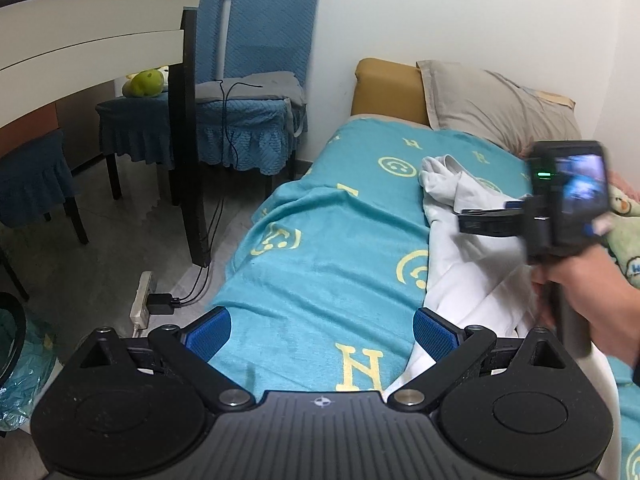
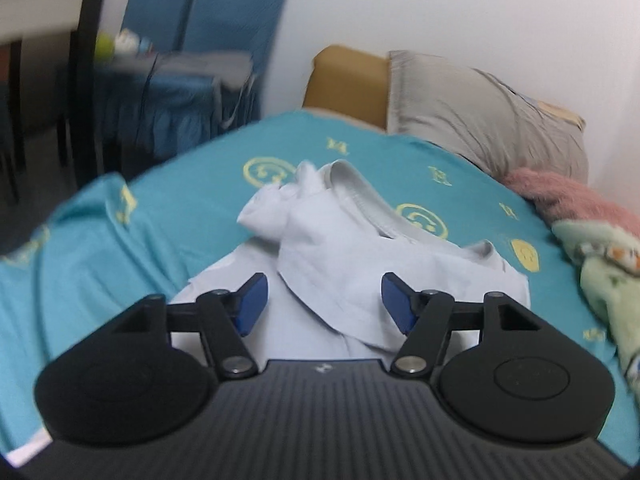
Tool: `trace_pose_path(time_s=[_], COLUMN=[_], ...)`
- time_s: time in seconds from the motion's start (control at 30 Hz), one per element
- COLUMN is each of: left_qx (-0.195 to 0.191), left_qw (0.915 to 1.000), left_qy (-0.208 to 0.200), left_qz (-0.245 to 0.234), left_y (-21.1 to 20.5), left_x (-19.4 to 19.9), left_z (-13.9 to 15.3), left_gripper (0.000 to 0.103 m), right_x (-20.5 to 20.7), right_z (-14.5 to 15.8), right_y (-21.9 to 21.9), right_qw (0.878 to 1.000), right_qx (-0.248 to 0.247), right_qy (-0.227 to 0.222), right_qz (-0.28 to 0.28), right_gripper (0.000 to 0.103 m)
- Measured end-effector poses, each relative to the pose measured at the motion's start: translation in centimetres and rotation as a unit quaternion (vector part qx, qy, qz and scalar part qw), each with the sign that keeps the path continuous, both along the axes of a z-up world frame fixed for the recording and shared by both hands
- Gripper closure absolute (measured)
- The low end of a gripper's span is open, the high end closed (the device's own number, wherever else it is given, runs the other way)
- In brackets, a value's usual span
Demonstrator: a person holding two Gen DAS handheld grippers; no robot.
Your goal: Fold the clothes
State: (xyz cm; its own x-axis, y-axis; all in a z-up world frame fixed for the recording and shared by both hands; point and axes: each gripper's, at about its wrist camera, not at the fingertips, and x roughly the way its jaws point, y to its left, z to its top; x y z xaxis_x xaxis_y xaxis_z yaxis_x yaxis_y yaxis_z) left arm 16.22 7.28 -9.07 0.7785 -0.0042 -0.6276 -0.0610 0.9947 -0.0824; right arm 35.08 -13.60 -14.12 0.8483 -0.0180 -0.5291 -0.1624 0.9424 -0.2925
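White shirt (image 2: 344,264) lies crumpled, collar up, on teal blanket (image 2: 120,264).

A bed (image 1: 320,248) with a teal blanket (image 2: 100,248) printed with yellow smiley faces stands against a plain white wall (image 1: 440,12). At its head lie a tan cushion (image 1: 386,92) and a grey pillow (image 1: 496,112). Beside the bed, chairs with blue quilted covers (image 1: 268,32) stand at a white table (image 1: 92,36) with dark legs. A power strip (image 1: 141,300) with black cables lies on the grey tiled floor (image 1: 100,264).
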Motion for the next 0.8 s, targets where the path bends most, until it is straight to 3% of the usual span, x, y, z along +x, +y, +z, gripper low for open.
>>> trace_pose_path(time_s=[0.03,0.07,0.1,0.17,0.27,0.37,0.53,0.6,0.7,0.73,0.77,0.8], left_qx=[0.0,0.0,0.0,-0.003,-0.012,-0.021,-0.016,-0.012,-0.006,-0.003,0.001,0.003], left_qw=[1.0,1.0,1.0,0.9999,0.9999,0.9998,0.9998,0.9998,0.9998,0.9997,0.9997,0.9998], left_qy=[0.001,0.002,0.003,0.005,0.003,0.002,0.009,0.013,0.012,0.01,0.008,0.005], left_qz=[-0.002,-0.003,-0.005,-0.008,-0.011,-0.005,-0.004,-0.006,-0.018,-0.021,-0.021,-0.021], left_y=[0.0,-0.1,-0.1,-0.1,0.2,0.5,0.2,-0.1,-0.6,-0.8,-1.0,-1.1], left_x=[0.0,0.1,0.1,0.1,-0.2,-0.3,0.3,0.5,0.7,0.7,0.6,0.6], left_z=[-0.1,-0.2,-0.3,-0.4,-0.2,-0.2,-0.7,-0.9,-1.2,-1.2,-1.2,-1.1], left_gripper=[0.004,0.004,0.004,0.004,0.004,0.004,0.004,0.004,0.005,0.005,0.005,0.005], right_x=[0.5,0.9,1.2,1.6,2.0,3.3,6.0,6.6,6.3,6.0,5.3,4.4], right_z=[-0.4,-0.4,-0.1,0.8,2.4,2.9,2.0,1.6,1.6,1.8,2.1,2.6], right_y=[0.2,-0.1,-0.7,-2.2,-5.3,-8.5,-13.3,-14.6,-14.7,-14.4,-14.2,-13.9], right_qw=[1.0,1.0,0.999,0.996,0.984,0.971,0.944,0.936,0.939,0.941,0.943,0.943], right_qx=[-0.012,-0.002,0.016,0.065,0.143,0.166,0.203,0.238,0.241,0.24,0.247,0.257], right_qy=[0.008,0.009,0.006,-0.007,-0.041,-0.057,-0.033,-0.011,0.019,0.028,0.037,0.044], right_qz=[-0.005,-0.017,-0.031,-0.056,-0.099,-0.16,-0.257,-0.258,-0.243,-0.235,-0.222,-0.206], right_gripper=[0.05,0.084,0.091,0.097,0.097,0.098,0.097,0.095,0.093,0.087,0.061,0.045])
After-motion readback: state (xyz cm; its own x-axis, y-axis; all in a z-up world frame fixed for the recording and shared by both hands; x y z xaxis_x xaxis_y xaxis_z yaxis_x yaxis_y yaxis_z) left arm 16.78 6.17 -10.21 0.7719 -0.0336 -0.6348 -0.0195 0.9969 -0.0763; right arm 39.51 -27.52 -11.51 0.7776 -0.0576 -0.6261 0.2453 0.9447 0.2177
